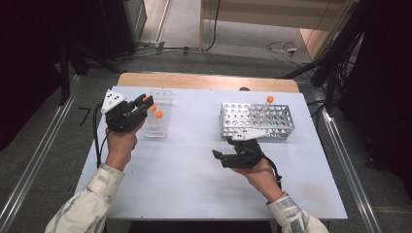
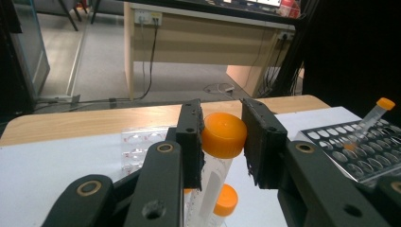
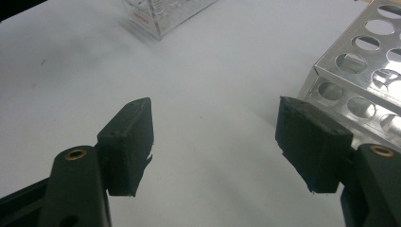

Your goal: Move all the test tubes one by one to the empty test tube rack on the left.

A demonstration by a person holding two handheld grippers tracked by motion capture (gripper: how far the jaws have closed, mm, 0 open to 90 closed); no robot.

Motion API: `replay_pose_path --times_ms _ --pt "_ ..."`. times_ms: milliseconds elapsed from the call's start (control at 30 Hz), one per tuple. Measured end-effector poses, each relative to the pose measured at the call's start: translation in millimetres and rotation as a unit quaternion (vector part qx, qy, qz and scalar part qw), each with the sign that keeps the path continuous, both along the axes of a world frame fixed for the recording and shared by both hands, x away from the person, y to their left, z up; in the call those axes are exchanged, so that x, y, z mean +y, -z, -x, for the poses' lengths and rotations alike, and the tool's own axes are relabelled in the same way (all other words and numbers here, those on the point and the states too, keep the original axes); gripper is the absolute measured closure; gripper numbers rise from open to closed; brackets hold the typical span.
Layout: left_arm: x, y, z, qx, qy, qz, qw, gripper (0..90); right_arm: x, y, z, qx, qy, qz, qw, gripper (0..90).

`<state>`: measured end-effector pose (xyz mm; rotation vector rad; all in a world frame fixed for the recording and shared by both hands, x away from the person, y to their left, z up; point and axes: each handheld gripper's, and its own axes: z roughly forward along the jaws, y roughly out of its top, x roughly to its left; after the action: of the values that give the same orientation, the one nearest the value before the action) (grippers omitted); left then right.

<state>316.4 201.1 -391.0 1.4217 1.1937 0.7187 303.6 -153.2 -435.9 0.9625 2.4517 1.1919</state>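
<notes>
1. Jaws of left gripper (image 2: 221, 142) set either side of an orange-capped tube (image 2: 222, 137), just under the cap; left jaw touching, a slight gap at the right jaw, so full clamp cannot be confirmed. Jaws of right gripper (image 3: 222, 142) spread wide, nothing between them.
2. Tube position: upright over the clear rack (image 1: 159, 116) at the table's (image 1: 194, 170) left side, lower end apparently still in the rack. Second capped tube (image 2: 225, 200) just below and beside it in the same rack.
3. Metal rack (image 1: 257, 120) at the table's right, well apart from the clear rack; one tube (image 1: 266, 106) already leaning in a far hole. Right gripper hovering just beside its near edge.
4. Step in hand, judged: pick-up of tube from clear rack for transfer to metal rack.
5. Next move, judged: close firmly below the cap, lift straight up clear of the rack, carry rightward, lower into an empty hole. Risk: tilt during lift catching the neighbouring tube.
</notes>
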Motion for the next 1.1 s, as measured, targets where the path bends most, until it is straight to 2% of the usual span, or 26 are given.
replay_pose_path --times_ms 167,233,533,633,867,967,1100 --pt "-0.1 4.3 -5.8 0.007 -0.004 -0.001 1.0 69.8 -0.2 -0.4 0.5 -0.002 -0.001 0.0 1.0 27.3" --pt "-0.9 5.7 -7.2 0.006 -0.005 -0.007 0.9999 69.8 -0.7 -0.6 0.3 -0.001 0.0 -0.001 1.0 27.3" --pt "-2.5 9.9 -9.2 0.007 -0.005 -0.009 0.9999 69.7 -0.6 -0.5 0.5 -0.001 0.0 0.0 1.0 27.3" --pt "-3.6 14.3 -9.7 0.008 -0.007 -0.017 0.9998 69.7 -0.5 -0.4 0.6 -0.002 0.0 0.0 1.0 27.3" --pt "-3.9 26.3 -9.3 0.019 -0.009 -0.017 0.9996 69.6 -0.7 -0.4 1.1 -0.001 0.0 0.0 1.0 27.4" --pt "-4.9 30.1 -9.2 0.023 -0.01 -0.023 0.9994 69.5 0.0 0.3 1.0 -0.001 0.0 0.001 1.0 27.4" --pt "-3.9 33.8 -9.3 0.027 -0.011 -0.02 0.9994 69.5 0.1 0.4 1.0 0.0 -0.001 0.001 1.0 27.3"
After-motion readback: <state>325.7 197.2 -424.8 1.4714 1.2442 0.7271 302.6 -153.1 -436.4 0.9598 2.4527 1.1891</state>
